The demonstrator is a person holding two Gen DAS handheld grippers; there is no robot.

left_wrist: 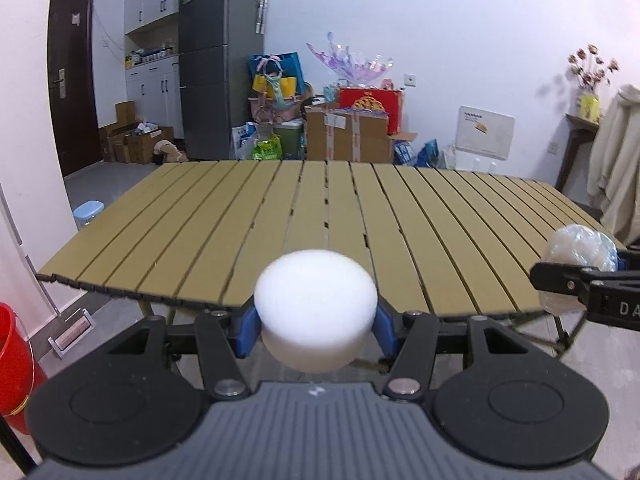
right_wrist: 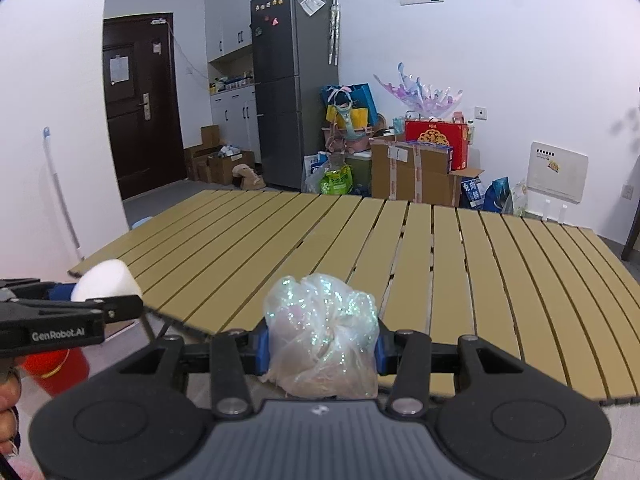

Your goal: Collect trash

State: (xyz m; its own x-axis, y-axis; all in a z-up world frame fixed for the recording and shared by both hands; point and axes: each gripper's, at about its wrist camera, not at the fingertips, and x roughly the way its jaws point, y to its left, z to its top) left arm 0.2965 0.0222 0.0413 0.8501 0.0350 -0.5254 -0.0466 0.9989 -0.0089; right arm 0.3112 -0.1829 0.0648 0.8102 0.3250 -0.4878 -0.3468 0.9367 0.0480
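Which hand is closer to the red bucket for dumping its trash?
Left. The red bucket sits on the floor by the left gripper, which holds the foam. The right gripper, holding the bag, is farther.

Both views are evenly and brightly lit by soft indoor light, with a faint pink cast on the white wall (left_wrist: pixel 460 20). Fisheye bending curves the door (left_wrist: pixel 72 80) and fridge (right_wrist: pixel 294 80), and the corners go black. The slatted table (left_wrist: pixel 320 208) shows no glare. The foam puck (left_wrist: pixel 316 300) looks slightly soft-edged (overexposed too), and the crumpled plastic bag (right_wrist: pixel 324 336) sparkles with small highlights.
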